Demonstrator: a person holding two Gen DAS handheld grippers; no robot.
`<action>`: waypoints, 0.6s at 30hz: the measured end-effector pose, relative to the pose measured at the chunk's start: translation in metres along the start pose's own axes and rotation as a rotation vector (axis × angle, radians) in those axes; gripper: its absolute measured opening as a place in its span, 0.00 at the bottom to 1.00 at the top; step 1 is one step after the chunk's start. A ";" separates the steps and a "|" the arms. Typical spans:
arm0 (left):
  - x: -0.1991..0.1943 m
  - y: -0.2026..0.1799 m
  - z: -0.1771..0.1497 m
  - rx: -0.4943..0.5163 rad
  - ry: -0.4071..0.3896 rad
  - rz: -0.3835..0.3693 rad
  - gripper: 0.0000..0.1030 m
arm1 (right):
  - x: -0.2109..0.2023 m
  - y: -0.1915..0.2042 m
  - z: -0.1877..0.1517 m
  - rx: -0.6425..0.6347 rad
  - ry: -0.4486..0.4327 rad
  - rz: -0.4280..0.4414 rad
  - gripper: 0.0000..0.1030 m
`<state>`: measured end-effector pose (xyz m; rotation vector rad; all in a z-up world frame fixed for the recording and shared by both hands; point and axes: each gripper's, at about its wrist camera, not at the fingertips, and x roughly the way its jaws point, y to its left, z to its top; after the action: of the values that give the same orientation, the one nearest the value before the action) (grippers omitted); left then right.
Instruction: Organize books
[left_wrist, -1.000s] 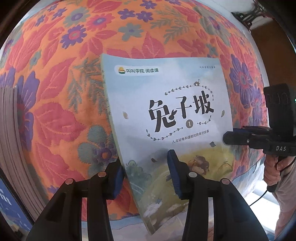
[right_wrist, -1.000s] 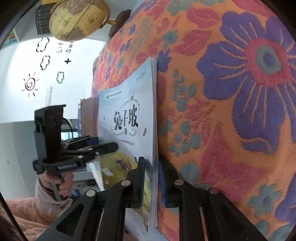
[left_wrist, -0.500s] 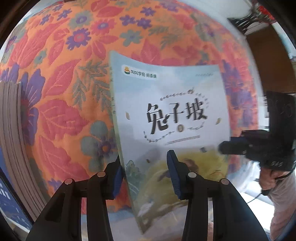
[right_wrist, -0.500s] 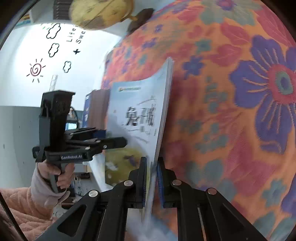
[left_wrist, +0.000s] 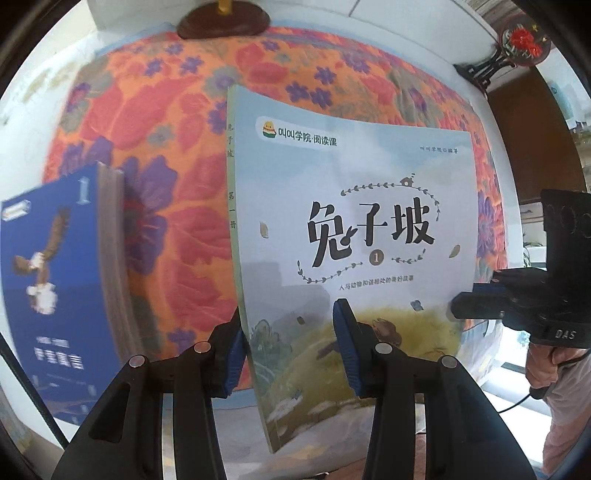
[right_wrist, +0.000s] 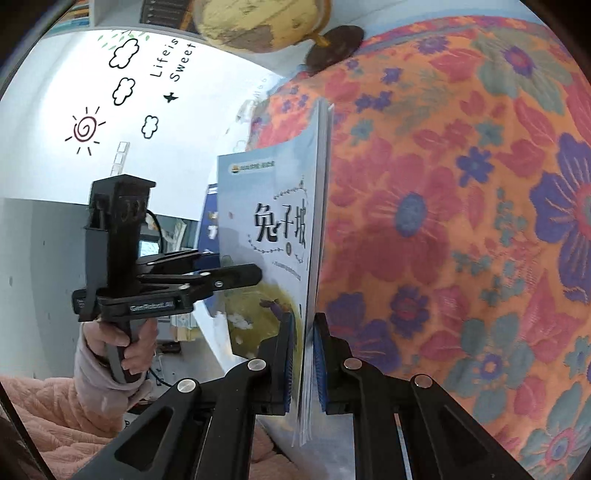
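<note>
Left wrist: book (left_wrist: 354, 236) off cloth (left_wrist: 177, 240), spine edge between left gripper (left_wrist: 291, 347) jaws, part open; contact unclear. Cover faces camera, title upright, long axis vertical.

Right wrist: right gripper (right_wrist: 304, 362) clamped on page edge. Lift level, avoid bending; blue book (left_wrist: 55, 280) beside.

My right claw (right_wrist: 303, 363) is clamped on the bottom page edge of the book (right_wrist: 269, 236), its blue pads pressed to either side. The book stands upright on edge, pale cover facing left, over the flowered cloth (right_wrist: 461, 221). To the left, my left claw (right_wrist: 255, 275) reaches in level at the cover, gripped by my hand (right_wrist: 122, 341) in a pink sleeve. A globe (right_wrist: 258, 22) sits up top, and a blue book (right_wrist: 208, 218) shows behind the cover.
</note>
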<state>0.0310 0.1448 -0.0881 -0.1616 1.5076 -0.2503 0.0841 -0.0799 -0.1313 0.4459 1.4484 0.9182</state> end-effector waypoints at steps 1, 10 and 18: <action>-0.005 0.002 0.000 0.002 -0.008 -0.001 0.39 | 0.001 0.006 0.001 -0.006 0.000 -0.003 0.11; -0.046 0.038 -0.001 0.000 -0.066 0.008 0.39 | 0.017 0.053 0.013 -0.040 0.004 -0.017 0.11; -0.069 0.092 -0.013 -0.028 -0.088 0.005 0.39 | 0.054 0.092 0.018 -0.062 0.030 -0.011 0.11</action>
<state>0.0207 0.2525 -0.0460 -0.1888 1.4239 -0.2151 0.0710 0.0210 -0.0946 0.3797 1.4437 0.9621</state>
